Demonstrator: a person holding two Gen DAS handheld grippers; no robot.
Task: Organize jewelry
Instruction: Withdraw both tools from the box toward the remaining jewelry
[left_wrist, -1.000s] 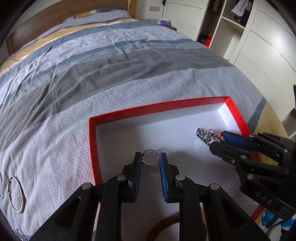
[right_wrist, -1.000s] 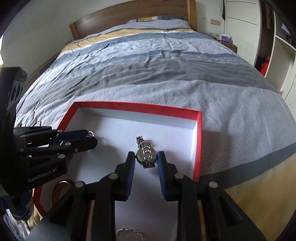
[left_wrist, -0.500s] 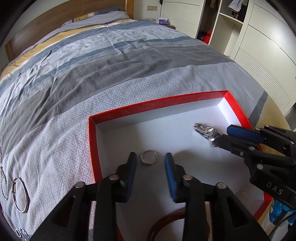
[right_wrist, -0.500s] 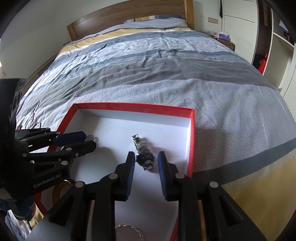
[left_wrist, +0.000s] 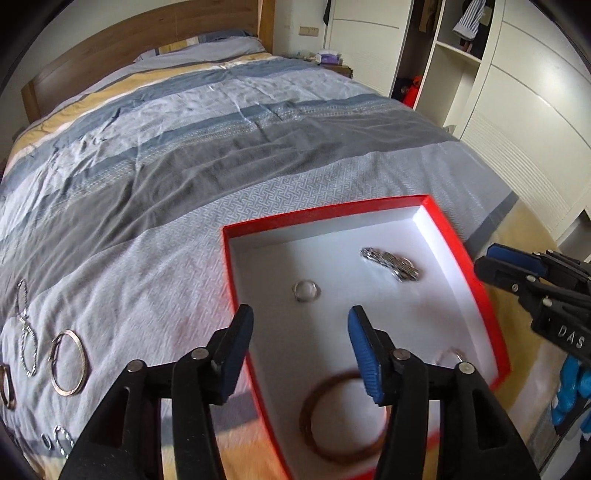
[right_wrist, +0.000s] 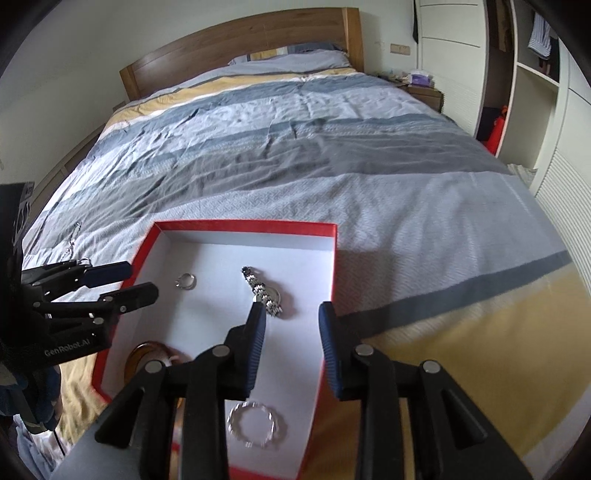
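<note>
Left wrist view: the left gripper (left_wrist: 300, 334) is seen with its fingers spread wide and nothing held between them, poised over the left edge of a red-rimmed box (left_wrist: 461, 254) with a white floor that lies on the bed (left_wrist: 221, 147). On the box floor, just beyond the fingertips, a small silver ring (left_wrist: 306, 290) is found lying flat. Farther right, near the far right corner, a metal-link watch (left_wrist: 391, 263) is laid out. At the near end of the box a brown bangle (left_wrist: 341, 417) is seen, blurred, partly behind the right finger. The right gripper (left_wrist: 491, 260) is visible at the right edge of the view, outside the box rim. On the bedcover to the left, well apart from the box, a copper hoop (left_wrist: 68, 363) and a thin silver chain (left_wrist: 26, 332) are spread.

Right wrist view: the right gripper (right_wrist: 291, 315) is shown with its fingers wide apart and empty, held over the near right part of the box (right_wrist: 334, 266). The watch (right_wrist: 264, 291) lies just beyond the left fingertip, apart from it. The ring (right_wrist: 185, 281) rests farther left, near the left gripper (right_wrist: 142, 281), whose fingers are parted over the left rim. A wavy silver bracelet (right_wrist: 252, 424) is seen on the box floor at the near end, below the fingers, and the bangle (right_wrist: 144, 356) sits in the near left corner.
</note>
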